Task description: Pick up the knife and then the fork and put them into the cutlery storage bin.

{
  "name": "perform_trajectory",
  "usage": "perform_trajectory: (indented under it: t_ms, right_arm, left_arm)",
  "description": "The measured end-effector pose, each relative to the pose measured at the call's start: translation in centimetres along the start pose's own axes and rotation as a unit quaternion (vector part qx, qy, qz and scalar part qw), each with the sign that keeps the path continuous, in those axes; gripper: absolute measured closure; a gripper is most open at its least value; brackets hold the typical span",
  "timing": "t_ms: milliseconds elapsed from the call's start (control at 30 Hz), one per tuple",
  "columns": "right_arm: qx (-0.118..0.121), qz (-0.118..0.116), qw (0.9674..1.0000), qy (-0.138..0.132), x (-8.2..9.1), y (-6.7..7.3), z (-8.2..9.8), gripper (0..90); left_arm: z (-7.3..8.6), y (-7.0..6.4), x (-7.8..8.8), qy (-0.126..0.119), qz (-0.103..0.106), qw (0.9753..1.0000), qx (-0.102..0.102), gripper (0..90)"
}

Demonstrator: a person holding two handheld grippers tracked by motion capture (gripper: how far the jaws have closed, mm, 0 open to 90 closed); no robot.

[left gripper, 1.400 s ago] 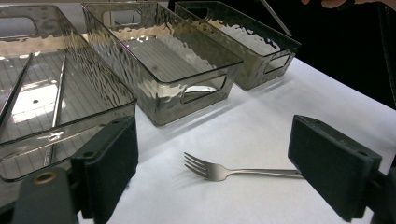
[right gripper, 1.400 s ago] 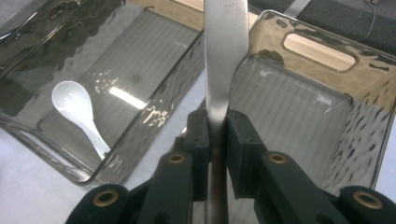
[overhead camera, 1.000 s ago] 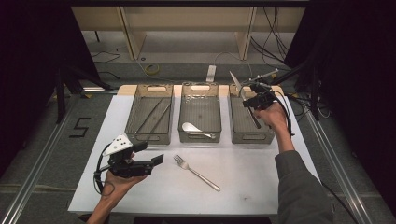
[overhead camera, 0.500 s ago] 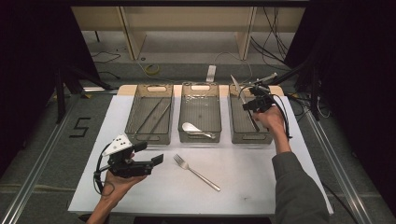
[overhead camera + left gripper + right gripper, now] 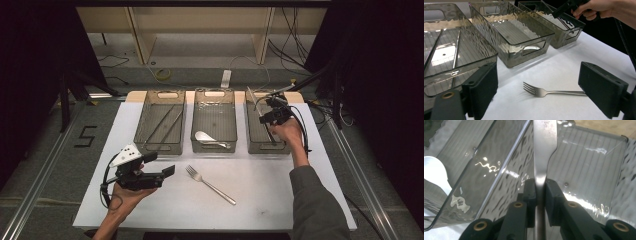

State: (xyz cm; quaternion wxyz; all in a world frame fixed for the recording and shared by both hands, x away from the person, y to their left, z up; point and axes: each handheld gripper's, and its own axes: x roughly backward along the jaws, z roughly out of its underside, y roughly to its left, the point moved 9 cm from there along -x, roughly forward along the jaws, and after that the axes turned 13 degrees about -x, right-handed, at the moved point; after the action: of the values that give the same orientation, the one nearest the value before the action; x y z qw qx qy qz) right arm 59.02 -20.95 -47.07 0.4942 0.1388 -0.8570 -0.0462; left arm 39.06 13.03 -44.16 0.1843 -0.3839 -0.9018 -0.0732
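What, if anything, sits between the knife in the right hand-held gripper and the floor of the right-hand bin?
Nothing visible. The right hand-held gripper is shut on the knife, which hangs over the right bin. The part of the bin floor that shows looks bare. The spoon lies in the middle bin, and the fork on the table.

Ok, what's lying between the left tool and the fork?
Nothing: in the left gripper view, bare white table runs from the open left tool to the fork, lying between its jaws' line of sight, untouched.
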Motion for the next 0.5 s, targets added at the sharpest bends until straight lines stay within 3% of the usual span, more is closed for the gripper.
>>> perform_trajectory:
  t_ms: [400, 500]
  right_arm:
    - [-0.008, 0.008, 0.9996, 0.026, -1.1, -0.6, 1.0, 79.2]
    - [-0.014, -0.004, 0.9997, 0.018, -0.8, -0.3, 0.7, 70.0]
  left_arm:
    - [0.0, 0.0, 0.0, 0.0, 0.001, 1.0, 0.001, 15.5]
    - [0.0, 0.0, 0.0, 0.0, 0.0, 1.0, 0.0, 15.4]
